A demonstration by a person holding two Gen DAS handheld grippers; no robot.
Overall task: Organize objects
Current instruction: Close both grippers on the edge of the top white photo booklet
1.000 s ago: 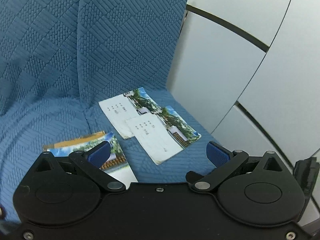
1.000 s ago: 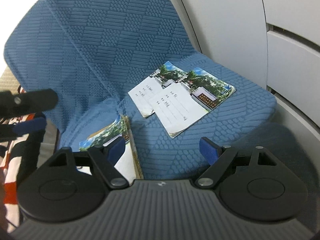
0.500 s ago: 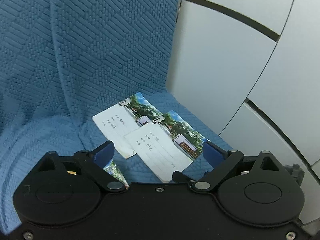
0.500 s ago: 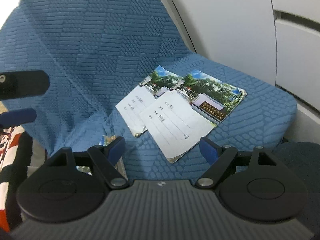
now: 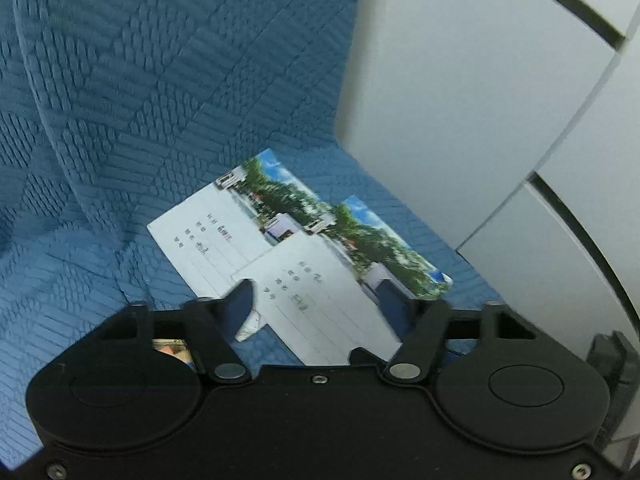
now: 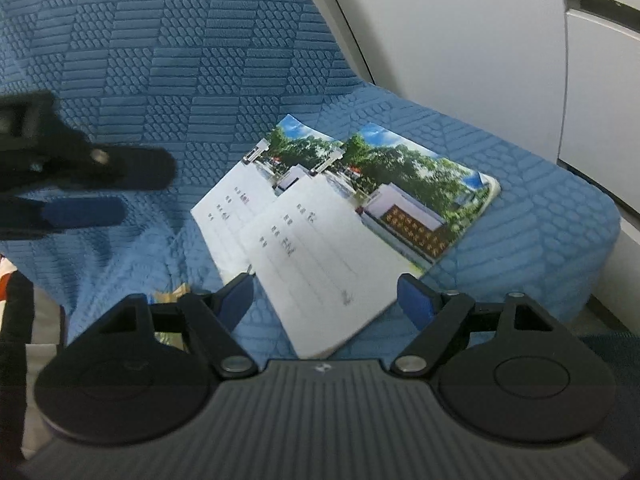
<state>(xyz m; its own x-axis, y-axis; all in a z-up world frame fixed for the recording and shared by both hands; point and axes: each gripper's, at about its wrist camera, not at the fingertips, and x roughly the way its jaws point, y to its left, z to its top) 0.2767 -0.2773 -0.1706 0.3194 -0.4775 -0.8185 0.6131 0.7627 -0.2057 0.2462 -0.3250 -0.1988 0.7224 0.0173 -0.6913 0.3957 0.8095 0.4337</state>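
Left wrist view
- Left gripper (image 5: 314, 302): held low over seat, tilted down and forward; jaws spread apart, nothing between pads; blue fingers (image 5: 239, 306) straddling near booklet.
- Near booklet (image 5: 320, 300): flat on seat cushion (image 5: 80, 288), white ruled half toward camera, photo half away; long axis running near-left to far-right; overlapping far booklet.
- Far booklet (image 5: 224, 232): flat, same heading, partly under near booklet, offset to the left and back.
- Surroundings: quilted blue backrest (image 5: 160, 60) behind; white panel (image 5: 460, 100) just right of booklets; orange-printed scrap (image 5: 172, 350) glimpsed through gripper linkage, too hidden to identify.

Right wrist view
- Right gripper (image 6: 326, 300): low over seat front, aimed at near booklet (image 6: 320, 264); jaws released, wide, empty; booklet's near corner lying between fingertips, contact not discernible.
- Left gripper (image 6: 116, 194): blurred, entering from left edge, above cushion, left of far booklet (image 6: 232, 208).
- Booklets: both near right end of seat, photo halves toward white panel (image 6: 460, 40), long axes parallel.
- Obstructions: small yellowish item (image 6: 176, 292) by left finger, mostly hidden; striped fabric (image 6: 16, 300) at lower left edge.
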